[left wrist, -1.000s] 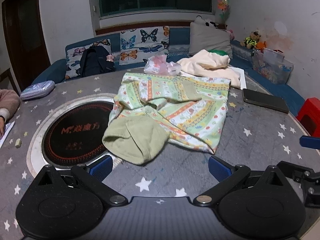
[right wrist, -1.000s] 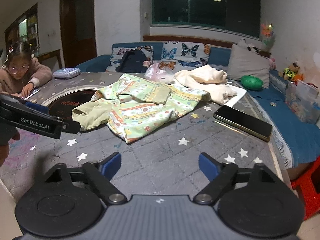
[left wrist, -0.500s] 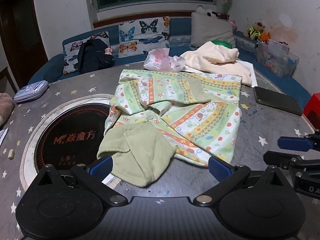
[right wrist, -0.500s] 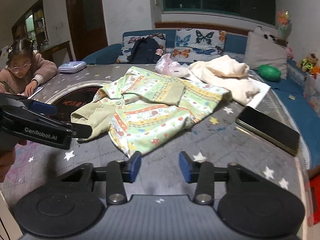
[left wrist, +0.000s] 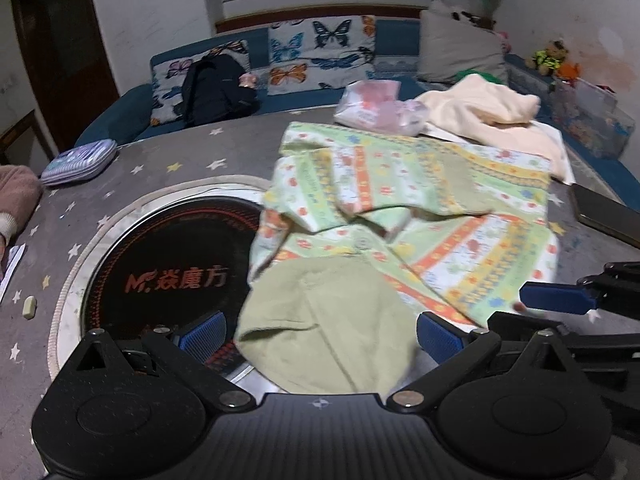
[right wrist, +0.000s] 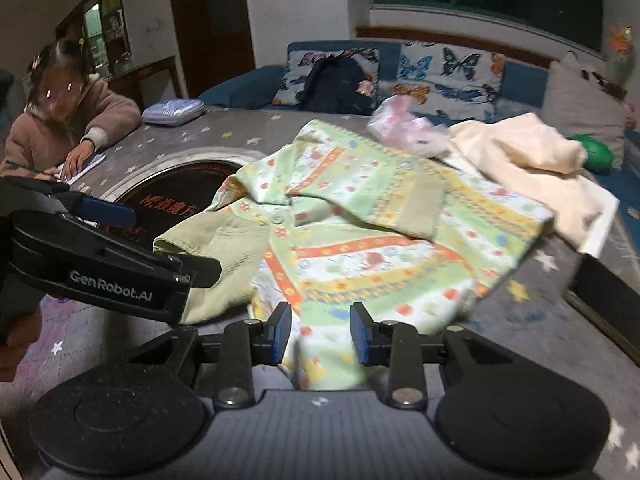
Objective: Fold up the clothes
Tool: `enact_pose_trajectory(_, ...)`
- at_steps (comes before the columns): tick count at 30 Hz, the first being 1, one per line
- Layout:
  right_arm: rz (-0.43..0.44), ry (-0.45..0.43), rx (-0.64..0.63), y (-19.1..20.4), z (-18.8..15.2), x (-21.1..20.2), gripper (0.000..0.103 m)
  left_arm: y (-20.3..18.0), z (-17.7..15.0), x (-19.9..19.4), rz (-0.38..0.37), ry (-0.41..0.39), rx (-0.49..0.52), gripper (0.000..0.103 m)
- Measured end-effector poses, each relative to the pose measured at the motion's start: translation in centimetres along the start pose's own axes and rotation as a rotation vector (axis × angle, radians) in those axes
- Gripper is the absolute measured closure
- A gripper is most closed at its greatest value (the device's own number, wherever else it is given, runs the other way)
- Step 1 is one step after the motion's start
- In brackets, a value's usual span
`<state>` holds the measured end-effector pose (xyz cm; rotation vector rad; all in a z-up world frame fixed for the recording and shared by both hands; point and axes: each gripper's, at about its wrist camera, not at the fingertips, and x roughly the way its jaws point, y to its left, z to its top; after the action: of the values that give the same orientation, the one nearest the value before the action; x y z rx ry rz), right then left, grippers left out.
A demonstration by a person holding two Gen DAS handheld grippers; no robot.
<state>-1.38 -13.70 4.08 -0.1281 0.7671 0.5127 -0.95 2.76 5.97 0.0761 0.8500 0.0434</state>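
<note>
A green patterned child's garment (left wrist: 420,208) lies crumpled on the grey star-print table (left wrist: 160,168); it also shows in the right wrist view (right wrist: 380,240). Its plain olive sleeve (left wrist: 324,320) lies between the wide-open jaws of my left gripper (left wrist: 320,338). My right gripper (right wrist: 320,334) has its jaws partly closed, astride the garment's near hem with a gap left on both sides. The right gripper also shows at the right edge of the left wrist view (left wrist: 560,300), and the left gripper at the left of the right wrist view (right wrist: 120,256).
A round black hotplate (left wrist: 168,264) is set in the table left of the garment. A cream garment (left wrist: 488,116), a pink plastic bag (left wrist: 380,108) and a black phone (left wrist: 604,216) lie beyond. A child (right wrist: 60,120) writes at the table's left side. A sofa stands behind.
Both grippers have moved forward to the garment. The olive sleeve now lies between the left jaws. The right jaws, wide open a second ago, have narrowed and now straddle the hem.
</note>
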Motion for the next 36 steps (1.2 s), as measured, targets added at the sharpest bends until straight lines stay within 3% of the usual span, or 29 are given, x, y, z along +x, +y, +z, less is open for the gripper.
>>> enact_pose_trajectory(3, 0.009, 0.021, -0.005, 0.4, 0.6, 1.8, 0.071, 1.0, 0.2, 0.8, 0.016, 0.009, -0.008, 0.0)
enact_pose_trajectory(9, -0.062, 0.049, -0.058, 1.5, 0.6, 4.0, 0.071, 2.5, 0.1, 1.8, 0.032, 0.029, -0.03, 0.0)
enact_pose_trajectory(11, -0.078, 0.05, -0.073, 1.5, 0.5, 4.0, 0.076, 2.8, -0.1, 2.1, 0.035, 0.036, -0.033, 0.0)
enact_pose_trajectory(13, -0.089, 0.052, -0.085, 1.5, 0.5, 3.8, 0.093, 3.0, -0.2, 2.4, 0.036, 0.044, -0.036, 0.0)
enact_pose_trajectory(15, -0.096, 0.051, -0.094, 1.3, 0.4, 3.4, 0.099, 3.0, -0.3, 2.5, 0.034, 0.05, -0.038, 0.0)
enact_pose_trajectory(27, -0.21, 0.057, -0.119, -3.1, -2.0, -3.5, 0.102, 1.6, 0.5, 2.8, -0.022, 0.029, 0.017, 0.0)
enact_pose_trajectory(30, -0.158, 0.028, -0.132, -2.4, -1.3, -4.4, 0.096, 1.1, 1.2, 3.5, -0.014, 0.028, 0.028, 0.001)
enact_pose_trajectory(32, -0.117, 0.01, -0.141, -1.2, -0.5, -3.3, 0.086, 1.1, 1.6, 3.7, -0.012, 0.025, 0.03, 0.001)
enact_pose_trajectory(34, -0.082, 0.008, -0.139, -0.3, 0.4, -1.4, 0.067, 1.1, 1.9, 3.7, -0.005, 0.022, 0.044, 0.003)
enact_pose_trajectory(36, -0.059, 0.011, -0.128, 0.4, 1.2, 0.8, 0.066, 1.2, 2.2, 3.6, 0.005, 0.017, 0.072, 0.004)
